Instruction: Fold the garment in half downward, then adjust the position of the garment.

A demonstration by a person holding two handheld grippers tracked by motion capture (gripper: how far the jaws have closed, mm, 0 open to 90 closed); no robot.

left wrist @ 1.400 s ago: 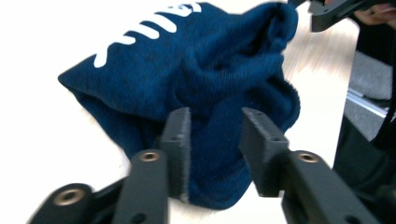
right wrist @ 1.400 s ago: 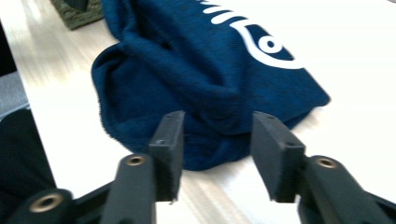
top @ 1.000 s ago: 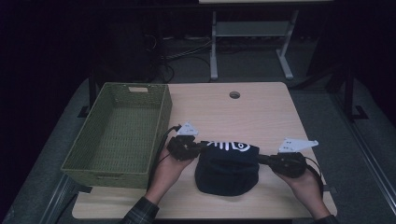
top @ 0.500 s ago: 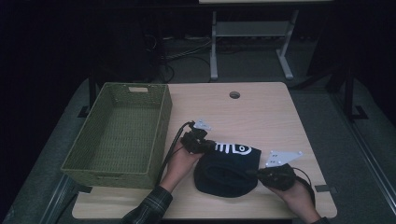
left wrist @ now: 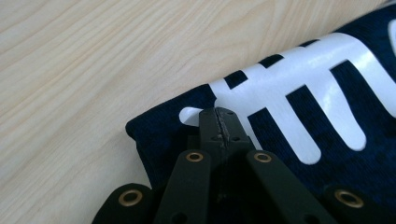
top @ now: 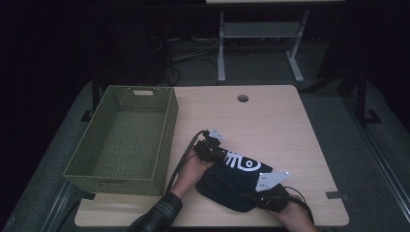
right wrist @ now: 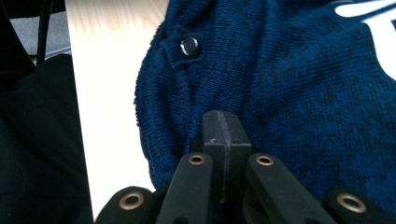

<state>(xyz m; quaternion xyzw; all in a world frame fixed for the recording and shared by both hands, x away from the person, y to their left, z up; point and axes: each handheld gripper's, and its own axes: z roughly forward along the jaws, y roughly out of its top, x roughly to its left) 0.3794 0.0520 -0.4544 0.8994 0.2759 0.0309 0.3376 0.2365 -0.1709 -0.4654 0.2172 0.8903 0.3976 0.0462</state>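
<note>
While both jaws pinch the navy garment (top: 232,181), white print (left wrist: 299,88) unreadable, green basket (top: 123,140) left.

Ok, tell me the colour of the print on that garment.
White, on the dark blue knit garment; the left gripper view shows the print best.

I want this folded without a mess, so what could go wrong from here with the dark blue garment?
Both the left gripper and right gripper pinch only thin edges of the garment, so the knit may slip free. The right one sits near the table edge; cloth could slide off. The basket stands close on the left; a swing may bump it.
</note>
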